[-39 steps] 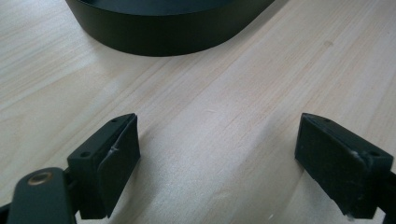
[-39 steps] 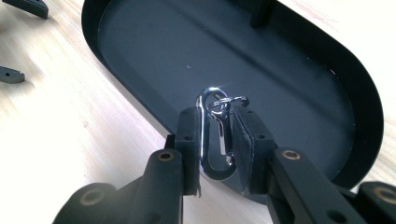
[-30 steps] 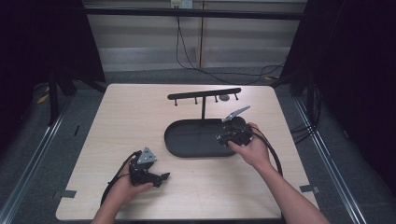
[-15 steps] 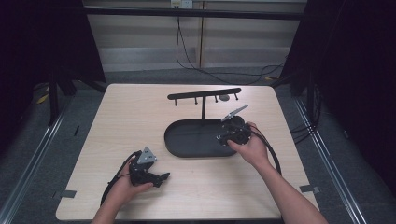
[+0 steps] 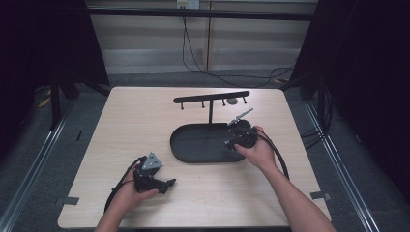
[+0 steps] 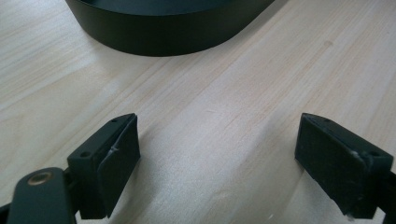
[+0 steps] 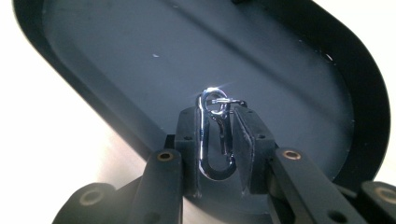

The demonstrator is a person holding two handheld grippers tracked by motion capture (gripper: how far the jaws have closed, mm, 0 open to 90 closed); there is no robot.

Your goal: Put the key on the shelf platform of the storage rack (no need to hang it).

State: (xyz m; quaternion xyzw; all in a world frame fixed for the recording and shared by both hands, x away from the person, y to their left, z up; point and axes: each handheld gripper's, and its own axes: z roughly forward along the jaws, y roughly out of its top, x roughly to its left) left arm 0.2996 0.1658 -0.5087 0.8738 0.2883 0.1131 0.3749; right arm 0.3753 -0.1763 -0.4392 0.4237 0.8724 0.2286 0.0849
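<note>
My right gripper (image 7: 218, 154) pinches small silver metal carabiner clip (image 7: 214, 140), long axis along jaws, over right end of black oval tray (image 5: 180, 145). My left gripper (image 6: 224, 158) spread, resting near tabletop's front-left corner.

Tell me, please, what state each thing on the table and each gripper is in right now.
left gripper: open, nothing between its jaws, low over the table.
right gripper: shut on the metal clip, over the tray.
metal clip: held upright between the jaws.
black oval tray: flat on the table.
hook stand: upright, rising from the tray.
</note>
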